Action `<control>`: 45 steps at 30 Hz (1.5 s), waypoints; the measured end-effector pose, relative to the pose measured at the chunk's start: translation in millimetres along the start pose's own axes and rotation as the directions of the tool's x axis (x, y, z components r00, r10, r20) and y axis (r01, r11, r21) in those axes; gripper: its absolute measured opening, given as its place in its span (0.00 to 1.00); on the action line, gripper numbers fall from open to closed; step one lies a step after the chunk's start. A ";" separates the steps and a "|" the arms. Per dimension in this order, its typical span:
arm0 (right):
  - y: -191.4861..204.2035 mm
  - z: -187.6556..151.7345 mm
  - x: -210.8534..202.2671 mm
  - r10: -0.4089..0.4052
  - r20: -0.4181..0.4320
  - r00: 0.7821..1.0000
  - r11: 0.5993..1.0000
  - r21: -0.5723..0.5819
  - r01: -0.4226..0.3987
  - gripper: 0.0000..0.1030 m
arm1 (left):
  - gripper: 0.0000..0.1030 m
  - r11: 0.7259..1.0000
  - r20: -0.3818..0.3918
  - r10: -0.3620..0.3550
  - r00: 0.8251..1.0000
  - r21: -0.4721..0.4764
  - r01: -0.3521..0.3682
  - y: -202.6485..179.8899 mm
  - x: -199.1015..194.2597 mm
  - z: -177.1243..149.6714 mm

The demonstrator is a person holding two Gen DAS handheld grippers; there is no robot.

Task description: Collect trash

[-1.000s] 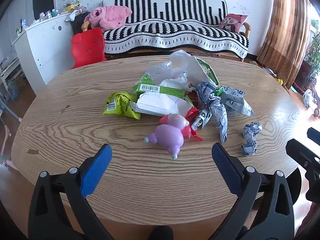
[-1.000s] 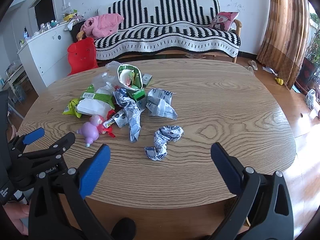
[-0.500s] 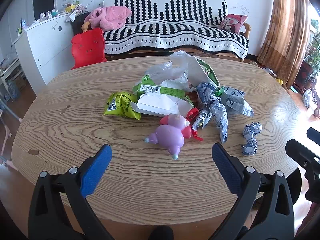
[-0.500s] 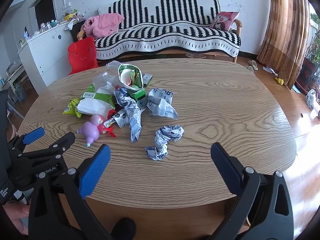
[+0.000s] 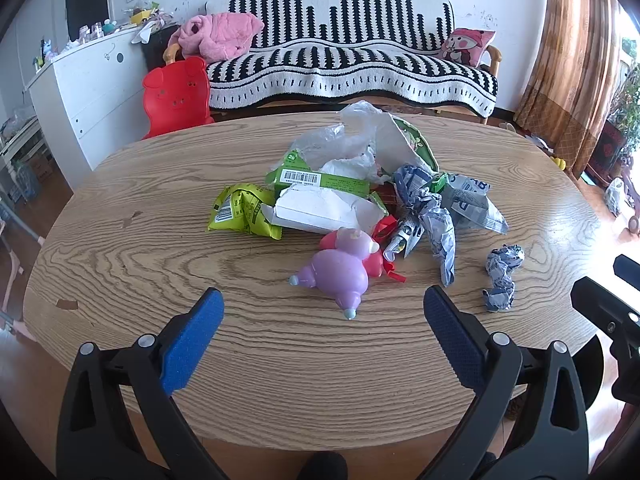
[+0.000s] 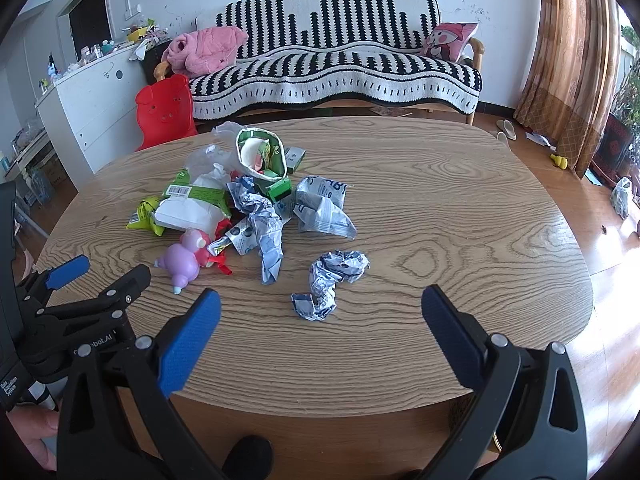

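While both claws hang wide apart, empty, at near worktop edge: trash pile mid-worktop, crumpled wrapper alone ahead of right claw. Risks: thin foil slips out of pads; left claw nearest purple pig toy, prob not trash, wrong grab.

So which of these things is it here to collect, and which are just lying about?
For the job:
crumpled wrapper
silver packets
yellow-green packet
green box
clear plastic bag
both open grippers, left and right

Just lying about:
purple pig toy (probably not trash)
table
red chair
sofa
pink blanket
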State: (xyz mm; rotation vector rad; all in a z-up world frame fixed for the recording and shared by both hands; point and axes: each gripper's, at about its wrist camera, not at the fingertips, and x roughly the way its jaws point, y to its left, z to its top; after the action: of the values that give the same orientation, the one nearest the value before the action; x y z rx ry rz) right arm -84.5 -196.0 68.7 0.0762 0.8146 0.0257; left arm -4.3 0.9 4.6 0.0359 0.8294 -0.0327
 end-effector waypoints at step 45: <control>-32.9 -0.9 114.3 0.035 -0.226 0.974 0.997 0.075 -0.018 0.95 | 0.50 0.980 -0.059 -0.139 0.989 0.134 0.145 3.7 40.4 2.5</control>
State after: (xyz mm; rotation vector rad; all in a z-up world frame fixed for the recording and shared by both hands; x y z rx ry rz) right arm -7.0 -222.7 -17.4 0.1552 1.0436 0.0305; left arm 25.0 4.0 -23.5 0.1084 0.8766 -0.2249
